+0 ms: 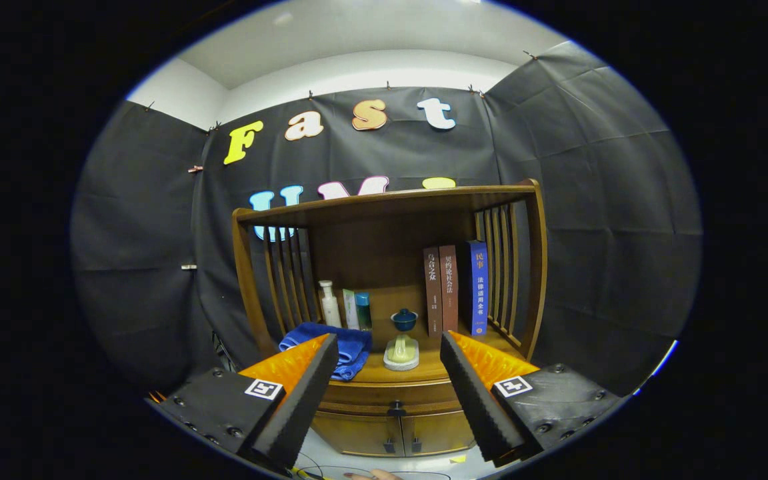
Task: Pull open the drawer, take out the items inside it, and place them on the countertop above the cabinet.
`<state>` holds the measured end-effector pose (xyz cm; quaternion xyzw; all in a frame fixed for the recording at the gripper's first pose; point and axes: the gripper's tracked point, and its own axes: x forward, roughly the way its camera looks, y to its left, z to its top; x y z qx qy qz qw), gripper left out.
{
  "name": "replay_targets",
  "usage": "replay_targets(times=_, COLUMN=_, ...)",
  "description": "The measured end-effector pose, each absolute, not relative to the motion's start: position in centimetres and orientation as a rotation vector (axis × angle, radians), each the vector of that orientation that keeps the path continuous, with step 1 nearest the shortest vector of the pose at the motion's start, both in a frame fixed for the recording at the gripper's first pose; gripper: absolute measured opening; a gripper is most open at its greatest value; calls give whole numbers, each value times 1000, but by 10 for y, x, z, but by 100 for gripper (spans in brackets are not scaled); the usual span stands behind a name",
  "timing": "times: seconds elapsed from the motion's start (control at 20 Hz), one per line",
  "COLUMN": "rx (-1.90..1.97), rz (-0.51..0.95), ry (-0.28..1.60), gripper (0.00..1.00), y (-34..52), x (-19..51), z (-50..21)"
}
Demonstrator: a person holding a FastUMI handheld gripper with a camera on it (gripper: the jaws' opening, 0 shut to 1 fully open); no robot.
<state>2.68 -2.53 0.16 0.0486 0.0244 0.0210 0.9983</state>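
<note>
A wooden cabinet stands ahead of me with a slatted shelf frame on top. Its drawer (391, 393) is closed, with a small dark knob (396, 408) at the middle of its front, and two small doors sit below it. The countertop (424, 369) lies above the drawer. My gripper (389, 343) is open, fingers spread wide, held back from the cabinet; the knob shows between and below the fingertips. Nothing is between the fingers. The drawer's contents are hidden.
On the countertop lie a folded blue towel (351, 348) at the left, a white bottle (329, 305) and teal boxes (358, 309) behind it, a blue lidded cup (403, 320), a pale stand (401, 352) and three upright books (456, 288) at the right. A person's fingers (371, 475) show at the floor.
</note>
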Motion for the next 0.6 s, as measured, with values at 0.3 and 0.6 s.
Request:
replay_targets(times=0.3, rx=93, rz=52, ry=40, gripper=99, y=-24, x=25, z=6)
replay_targets(times=0.6, rx=91, rz=60, ry=33, gripper=99, y=-25, x=23, z=8)
